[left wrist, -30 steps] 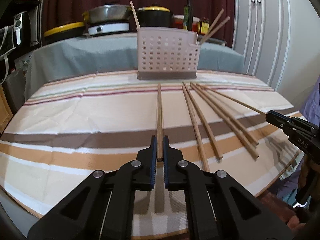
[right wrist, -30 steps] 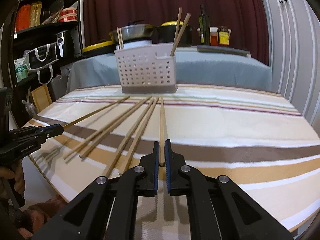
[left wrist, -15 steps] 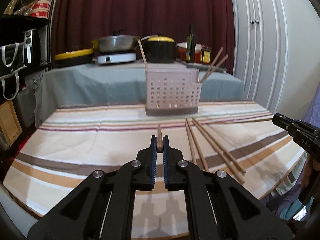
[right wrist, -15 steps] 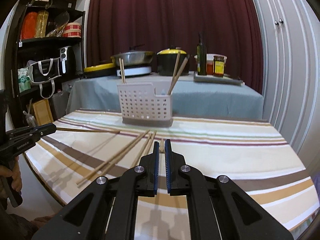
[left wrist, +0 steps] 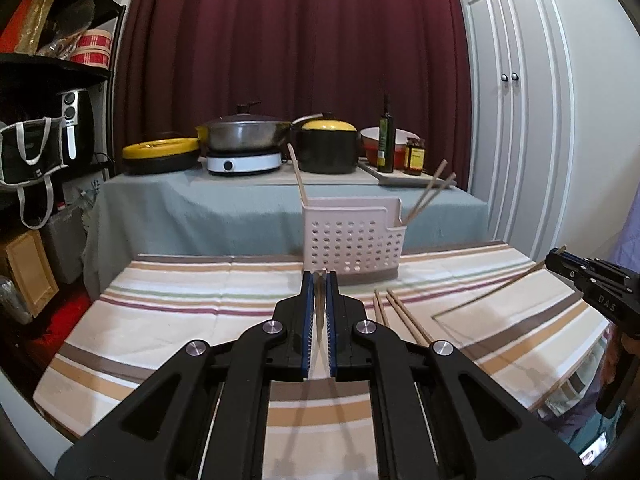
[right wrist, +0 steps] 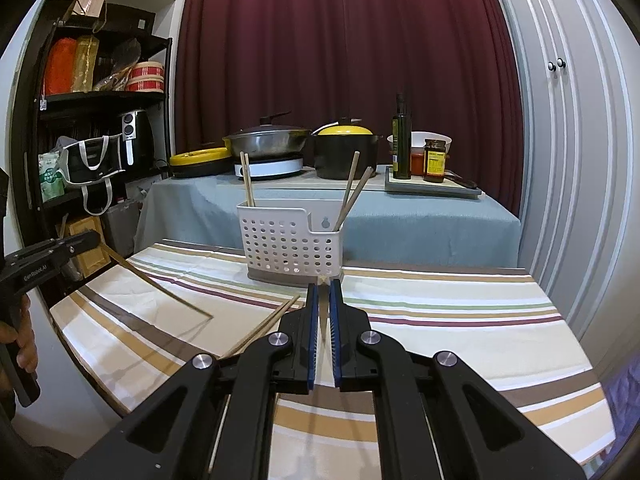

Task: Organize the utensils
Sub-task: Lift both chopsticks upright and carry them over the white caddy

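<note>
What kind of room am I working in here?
Most likely a home kitchen or dining corner: pots and a hotplate on a side table, an air fryer on shelves, a cloth-covered table.

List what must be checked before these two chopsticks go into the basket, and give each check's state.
1. Left gripper shut on its chopstick: ok.
2. Right gripper shut on its chopstick: ok.
3. Far tips of both held chopsticks clear of the striped cloth: cannot tell; each tip seems to meet its shadow.
4. White basket upright with its top open: ok; it holds three chopsticks.
5. Way to the basket: ok; the loose chopsticks lie flat on the cloth.
</note>
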